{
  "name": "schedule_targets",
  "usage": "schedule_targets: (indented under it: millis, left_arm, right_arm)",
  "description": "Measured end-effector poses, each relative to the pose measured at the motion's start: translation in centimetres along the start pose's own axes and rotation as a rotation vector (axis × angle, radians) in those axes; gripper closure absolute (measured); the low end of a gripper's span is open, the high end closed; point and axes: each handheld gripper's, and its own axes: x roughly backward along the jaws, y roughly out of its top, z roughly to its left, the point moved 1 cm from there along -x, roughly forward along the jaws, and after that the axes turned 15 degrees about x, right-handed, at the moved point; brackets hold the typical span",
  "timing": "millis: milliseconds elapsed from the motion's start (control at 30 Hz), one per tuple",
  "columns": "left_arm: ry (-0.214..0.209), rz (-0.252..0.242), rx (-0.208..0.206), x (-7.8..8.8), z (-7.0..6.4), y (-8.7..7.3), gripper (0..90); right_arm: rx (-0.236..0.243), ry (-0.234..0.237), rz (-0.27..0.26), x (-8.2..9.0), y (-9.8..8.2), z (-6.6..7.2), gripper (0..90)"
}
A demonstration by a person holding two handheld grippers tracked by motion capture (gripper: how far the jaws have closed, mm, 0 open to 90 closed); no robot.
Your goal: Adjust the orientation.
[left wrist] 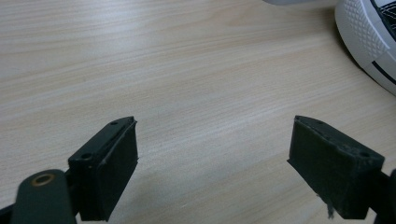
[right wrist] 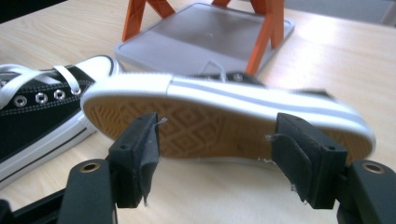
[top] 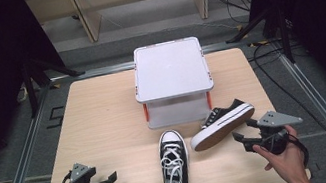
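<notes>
Sneaker on its side is what the right gripper is lined up on: jaws wide, nothing between them, sole facing them and not touching. I'd come in level and pinch across the sole and the canvas upper near the middle, so it doesn't swing when lifted. It lies tipped over just right of the upright sneaker, right in front of the grey box with orange legs. Left gripper hangs open over bare table. Room-wise, the near-right table edge is close behind the hand, the box blocks forward, and the left half is free.
</notes>
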Motion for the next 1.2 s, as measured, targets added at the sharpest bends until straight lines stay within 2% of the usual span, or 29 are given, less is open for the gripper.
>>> schedule_targets:
  millis: [33,100,133,200,233,267,333,367,467,500,533,567,600,633,667,700,733,767,800,833,867,900,967,1033,1067,1100,1133,1167,1200]
  left_arm:
    - [0.0,0.0,0.0,0.0,0.0,0.0,15.1]
    - [-0.012,-0.005,0.003,-0.1,0.1,0.0,15.1]
    - [-0.011,-0.007,0.003,-0.1,0.1,0.0,15.1]
    - [-0.004,-0.002,-0.001,-0.2,0.1,0.0,15.1]
    - [-0.009,-0.001,-0.003,-0.3,0.0,-0.1,15.1]
    - [-0.004,0.006,-0.012,-0.3,0.1,-0.1,15.1]
    - [-0.005,0.011,-0.007,-0.3,-0.1,-0.1,15.1]
    - [-0.014,0.008,-0.006,-0.5,-0.1,-0.1,15.1]
    - [-0.013,0.011,-0.006,-0.5,-0.1,-0.2,15.1]
    - [-0.003,0.016,-0.02,-0.5,0.0,-0.2,15.1]
    - [-0.009,0.015,-0.012,-0.5,-0.1,-0.2,15.1]
    - [0.001,0.019,-0.02,-0.5,0.0,-0.2,15.1]
    - [-0.005,0.017,-0.012,-0.6,0.0,-0.2,15.1]
    - [-0.015,0.013,-0.003,-0.6,-0.1,-0.2,15.1]
    - [-0.001,0.018,-0.018,-0.5,0.0,-0.2,15.1]
    - [-0.003,0.019,-0.017,-0.6,0.0,-0.2,15.1]
    - [-0.007,0.02,-0.014,-0.6,0.0,-0.2,15.1]
    - [-0.012,0.014,-0.007,-0.6,-0.1,-0.2,15.1]
    - [-0.008,0.016,-0.014,-0.6,0.0,-0.2,15.1]
    - [-0.008,0.016,-0.014,-0.6,0.0,-0.2,15.1]
    - [-0.01,0.016,-0.015,-0.6,-0.1,-0.2,15.1]
    - [-0.013,0.015,-0.015,-0.5,-0.1,-0.2,15.1]
    - [-0.017,0.012,-0.015,-0.4,-0.3,-0.2,15.1]
    - [-0.011,0.015,-0.026,-0.4,-0.2,-0.2,15.1]
    - [-0.005,0.02,-0.029,-0.4,-0.3,-0.2,15.1]
    - [-0.003,0.023,-0.026,-0.3,-0.4,-0.2,15.1]
    - [-0.015,0.014,-0.026,-0.4,-0.4,-0.2,15.1]
    - [-0.022,0.012,-0.02,-0.4,-0.4,-0.2,15.1]
    - [-0.013,0.013,-0.031,-0.4,-0.4,-0.2,15.1]
  right_arm:
    - [0.0,0.0,0.0,0.0,0.0,0.0,32.9]
    - [-0.005,0.018,0.026,-0.7,1.4,-0.4,31.8]
    - [0.018,0.018,0.025,-1.1,1.7,-0.8,31.7]
    - [0.008,0.039,-0.005,-1.9,2.3,-1.6,31.8]
    - [-0.023,0.036,-0.005,-2.2,2.5,-1.9,31.7]
    - [-0.032,0.034,-0.001,-2.5,2.7,-2.3,31.4]
    - [-0.021,0.044,-0.012,-3.1,3.0,-3.3,31.3]
    - [-0.021,0.044,-0.012,-3.1,3.0,-3.3,31.3]
    - [0.0,0.034,0.01,-4.1,3.8,-4.1,31.0]
    - [-0.004,0.039,0.033,-4.3,4.0,-4.2,30.9]
    - [-0.025,0.051,0.052,-4.7,4.0,-4.2,30.9]
    - [-0.021,0.066,0.064,-5.2,3.9,-4.4,30.9]
    - [-0.012,0.068,0.068,-5.6,3.8,-4.8,31.0]
    - [-0.049,0.093,0.075,-6.1,3.6,-4.7,31.1]
    - [-0.052,0.106,0.086,-6.5,3.3,-4.8,31.2]
    - [-0.026,0.109,0.093,-6.9,3.1,-5.1,31.8]
    - [-0.061,0.127,0.088,-7.2,2.9,-4.9,33.6]
    - [-0.063,0.149,0.069,-7.2,2.7,-5.0,36.0]
    - [-0.104,0.151,0.089,-6.9,2.6,-4.9,36.3]
    - [-0.104,0.151,0.089,-6.9,2.6,-4.9,36.3]
    - [-0.079,0.15,0.089,-6.7,2.6,-5.1,36.6]
    - [-0.112,0.166,0.106,-5.9,2.4,-4.7,36.6]
    - [-0.089,0.164,0.093,-5.0,2.0,-4.5,36.5]
    - [-0.074,0.168,0.105,-4.4,1.8,-4.3,36.5]
    - [-0.041,0.166,0.138,-3.4,1.5,-3.9,36.7]
    - [-0.028,0.174,0.16,-2.8,1.4,-3.6,36.7]
    - [-0.02,0.177,0.177,-2.4,1.2,-3.3,36.8]
    - [0.017,0.165,0.186,-2.1,0.9,-3.3,37.7]
    - [0.019,0.163,0.195,-1.8,0.7,-3.2,42.2]
